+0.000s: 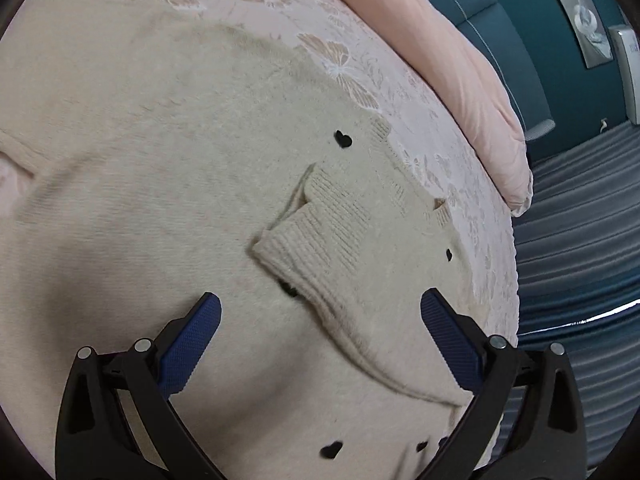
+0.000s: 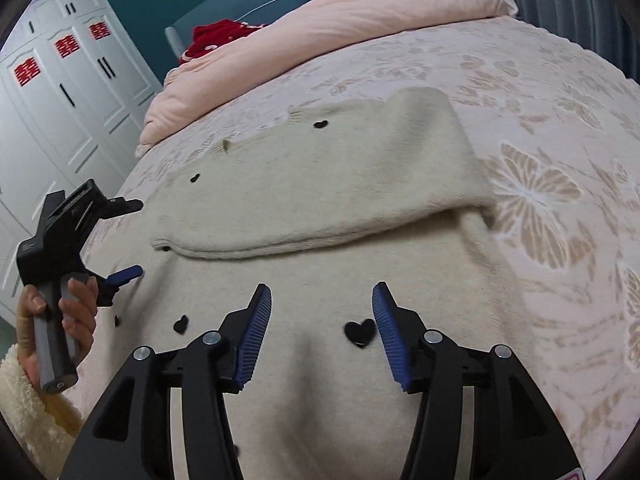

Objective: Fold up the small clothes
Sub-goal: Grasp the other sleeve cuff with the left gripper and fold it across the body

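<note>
A cream fuzzy sweater (image 1: 140,152) with small black hearts lies spread on the bed. One sleeve is folded across the body; its ribbed cuff (image 1: 316,224) shows in the left wrist view. In the right wrist view the sweater (image 2: 328,184) has that sleeve lying across it as a flap. My left gripper (image 1: 320,308) is open and empty, just above the fabric near the cuff. It also shows in the right wrist view (image 2: 132,236) at the sweater's left edge. My right gripper (image 2: 322,296) is open and empty over the sweater's lower part, beside a black heart (image 2: 360,332).
The bed has a pink bedspread (image 2: 540,152) with butterfly patterns. A rolled pink duvet (image 2: 320,32) lies at the head, with a red item (image 2: 212,40) behind it. A white wardrobe (image 2: 60,92) stands at the left. A teal wall (image 1: 560,60) and striped floor flank the bed's edge.
</note>
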Demonstrator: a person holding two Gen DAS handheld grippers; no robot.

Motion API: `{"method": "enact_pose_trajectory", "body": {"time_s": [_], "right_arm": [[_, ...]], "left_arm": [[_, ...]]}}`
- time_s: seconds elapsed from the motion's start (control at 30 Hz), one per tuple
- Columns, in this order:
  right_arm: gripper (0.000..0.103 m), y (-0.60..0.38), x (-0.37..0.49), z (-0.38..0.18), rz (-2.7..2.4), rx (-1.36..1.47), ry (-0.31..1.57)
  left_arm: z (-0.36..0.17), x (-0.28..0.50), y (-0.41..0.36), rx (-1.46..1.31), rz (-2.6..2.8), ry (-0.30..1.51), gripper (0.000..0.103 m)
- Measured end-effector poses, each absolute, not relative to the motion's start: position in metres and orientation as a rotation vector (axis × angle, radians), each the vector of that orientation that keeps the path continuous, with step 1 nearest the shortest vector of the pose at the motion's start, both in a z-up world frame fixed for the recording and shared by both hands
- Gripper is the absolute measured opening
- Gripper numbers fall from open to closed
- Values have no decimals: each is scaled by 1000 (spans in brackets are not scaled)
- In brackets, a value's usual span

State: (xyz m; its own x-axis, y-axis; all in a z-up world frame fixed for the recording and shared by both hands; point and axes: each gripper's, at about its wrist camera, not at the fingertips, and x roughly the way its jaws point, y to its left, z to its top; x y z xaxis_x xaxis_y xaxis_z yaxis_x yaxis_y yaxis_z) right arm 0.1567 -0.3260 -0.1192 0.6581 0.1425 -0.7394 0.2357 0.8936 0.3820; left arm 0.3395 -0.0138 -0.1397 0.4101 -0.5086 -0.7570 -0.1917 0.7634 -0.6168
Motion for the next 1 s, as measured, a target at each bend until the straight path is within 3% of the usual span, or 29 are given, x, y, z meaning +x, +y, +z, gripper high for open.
{"method": "enact_pose_trajectory", "body": {"time_s": [0.03,0.07,0.1,0.13,0.17,0.23,0.43,0.6,0.63,0.67,0.83,0.97,1.0], "right_arm": [[54,-330,156,-121,-63,485,859],[55,-333,155,-123,-67,491,861],[55,-336,153,-125,-68,498,862],[55,-338,154,-127,-68,505,859],[55,-341,157,-127,-67,518,851],[55,-349,163,-126,-68,566,826],[56,-377,186,-135,-95,730,779],[54,-395,202,-159,-129,866,783],[36,-397,205,-155,-122,870,768],[6,-398,207,-152,-98,887,749],[7,-408,201,-115,-113,808,610],[6,-417,207,-168,-188,817,838],[6,-417,199,-170,-172,839,814]], "left_arm": [[-147,345,-19,-722,-193,1183,79],[-152,350,-23,-720,-164,1193,72],[-151,352,-27,-694,-134,1187,56],[-149,355,-29,-675,-133,1175,34],[-146,358,-31,-661,-147,1172,22],[-132,364,-24,-696,-196,1121,9],[-61,362,-2,-680,-314,848,8],[-109,375,-8,-545,-257,972,8],[-117,371,-4,-552,-249,978,8],[-118,369,-2,-560,-249,966,8],[-97,368,-2,-553,-279,890,8],[-134,376,-7,-476,-222,1009,9],[-145,375,-6,-474,-207,1039,9]]}}
